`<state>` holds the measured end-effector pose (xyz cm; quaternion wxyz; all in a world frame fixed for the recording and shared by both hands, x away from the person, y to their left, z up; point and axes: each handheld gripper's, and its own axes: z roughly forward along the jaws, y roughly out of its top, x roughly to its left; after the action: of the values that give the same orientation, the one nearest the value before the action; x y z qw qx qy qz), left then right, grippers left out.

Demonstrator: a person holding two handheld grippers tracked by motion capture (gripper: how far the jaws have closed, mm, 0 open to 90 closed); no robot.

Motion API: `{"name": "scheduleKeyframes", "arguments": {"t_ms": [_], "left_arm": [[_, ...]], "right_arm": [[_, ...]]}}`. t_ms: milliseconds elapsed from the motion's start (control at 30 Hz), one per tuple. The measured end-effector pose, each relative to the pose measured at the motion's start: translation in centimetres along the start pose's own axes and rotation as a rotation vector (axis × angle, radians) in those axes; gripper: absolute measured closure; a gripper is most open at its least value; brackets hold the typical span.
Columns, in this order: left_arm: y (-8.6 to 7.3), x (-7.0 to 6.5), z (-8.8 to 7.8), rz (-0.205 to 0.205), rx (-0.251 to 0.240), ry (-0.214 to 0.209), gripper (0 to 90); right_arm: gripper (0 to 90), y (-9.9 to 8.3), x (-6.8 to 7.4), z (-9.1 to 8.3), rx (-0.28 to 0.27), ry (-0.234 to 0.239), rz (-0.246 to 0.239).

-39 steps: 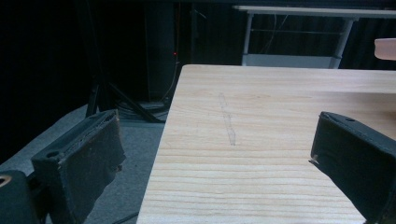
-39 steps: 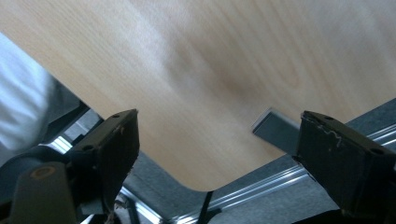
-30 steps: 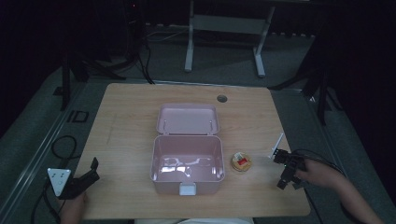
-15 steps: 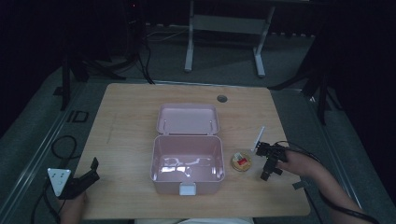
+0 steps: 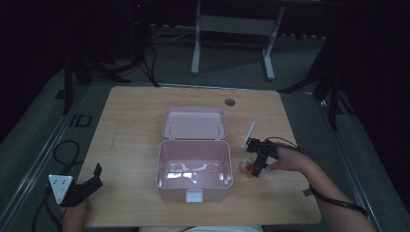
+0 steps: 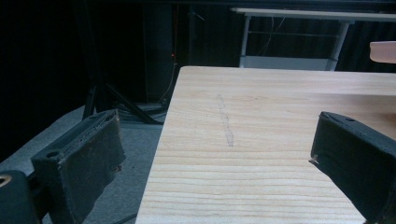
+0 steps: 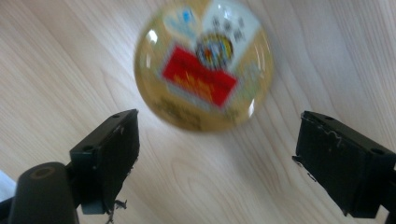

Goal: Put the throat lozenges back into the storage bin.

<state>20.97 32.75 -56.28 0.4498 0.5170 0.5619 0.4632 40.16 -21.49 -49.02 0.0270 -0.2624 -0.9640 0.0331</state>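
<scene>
Overhead, the right hand-held gripper (image 5: 257, 163) hangs over a round puck (image 5: 247, 169) near the counter's (image 5: 130, 130) right edge, just beside the open pink box (image 5: 193, 164). The left hand-held gripper (image 5: 89, 182) rests at the front left corner. Its own view shows jaws spread over bare wood. The right gripper view shows jaws spread wide, the puck (image 7: 204, 63) lying just beyond them, untouched.

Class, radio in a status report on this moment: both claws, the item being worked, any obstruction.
Right claw open, poised over round snack cup on table. Left claw open, idle at table's near-left edge. Pink box open beside cup; nothing between jaws and cup.
</scene>
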Motion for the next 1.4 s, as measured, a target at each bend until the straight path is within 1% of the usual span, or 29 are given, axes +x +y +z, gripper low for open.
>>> {"name": "scheduleKeyframes", "arguments": {"t_ms": [133, 200, 300, 367, 533, 567, 667, 700, 800, 867, 900, 1000, 1133, 1167, 1200, 1233, 1267, 1300, 1400], "left_arm": [[0.0, 0.0, 0.0, -0.001, -0.002, -0.002, 3.0], [0.0, 0.0, 0.0, 0.000, -0.001, -0.002, 3.0], [0.0, 0.0, 0.0, 0.001, -0.001, -0.002, 3.0], [0.0, 0.0, 0.0, 0.001, -0.001, -0.002, 3.0], [0.0, 0.0, 0.0, 0.002, 0.000, -0.001, 3.0], [0.0, 0.0, 0.0, 0.003, 0.000, 0.000, 3.0], [0.0, -0.1, 0.0, 0.004, 0.001, -0.001, 3.0], [0.0, -0.1, 0.0, 0.004, 0.001, -0.001, 3.0], [0.0, -0.1, 0.0, 0.003, 0.001, -0.001, 3.0], [0.0, 0.0, 0.0, 0.002, 0.001, 0.000, 3.0], [0.0, -0.1, 0.0, 0.003, 0.001, -0.001, 3.0], [0.0, -0.1, 0.0, 0.004, 0.001, -0.001, 3.0], [0.0, -0.1, 0.0, 0.003, 0.001, -0.001, 3.0], [0.0, -0.1, 0.0, 0.003, 0.001, -0.001, 3.0], [0.0, -0.1, 0.0, 0.004, 0.001, -0.001, 3.0], [0.0, -0.1, 0.0, 0.004, 0.001, -0.001, 3.0], [0.0, -0.1, 0.0, 0.004, 0.001, -0.001, 3.0], [0.0, -0.1, 0.1, 0.004, 0.001, -0.001, 3.0], [0.0, -0.1, 0.1, 0.004, 0.001, -0.001, 3.0]], "right_arm": [[13.3, 1.3, 0.3, 0.5, -0.006, -0.005, -0.002], [13.3, 1.7, 0.6, 0.8, -0.003, 0.007, -0.006], [13.4, 2.1, 0.7, 1.3, 0.009, 0.006, -0.008], [14.1, 2.3, 0.7, 1.6, 0.011, 0.017, -0.006], [15.6, 2.5, 0.7, 2.1, 0.024, 0.006, -0.014], [18.8, 2.5, 0.8, 2.2, 0.029, 0.015, -0.012], [19.1, 2.5, 0.8, 2.2, 0.031, 0.013, -0.010], [19.1, 2.5, 0.9, 2.2, 0.041, 0.010, -0.022], [19.3, 2.5, 1.0, 2.1, 0.051, 0.017, -0.023], [20.2, 2.4, 1.2, 1.6, 0.051, 0.019, -0.036], [20.2, 2.4, 1.2, 1.5, 0.053, 0.017, -0.050], [20.2, 2.2, 1.2, 1.2, 0.052, 0.020, -0.060], [20.3, 1.8, 1.4, 0.7, 0.059, 0.008, -0.123], [20.3, 1.8, 1.4, 0.7, 0.059, 0.008, -0.123], [20.3, 1.7, 1.4, 0.6, 0.059, 0.005, -0.138], [20.3, 1.5, 1.5, 0.2, 0.055, 0.009, -0.163], [20.3, 1.5, 1.5, 0.2, 0.055, 0.009, -0.163], [20.3, 1.2, 1.7, 0.0, 0.057, -0.005, -0.194], [20.3, 0.9, 1.8, -0.4, 0.066, -0.016, -0.230]]}}
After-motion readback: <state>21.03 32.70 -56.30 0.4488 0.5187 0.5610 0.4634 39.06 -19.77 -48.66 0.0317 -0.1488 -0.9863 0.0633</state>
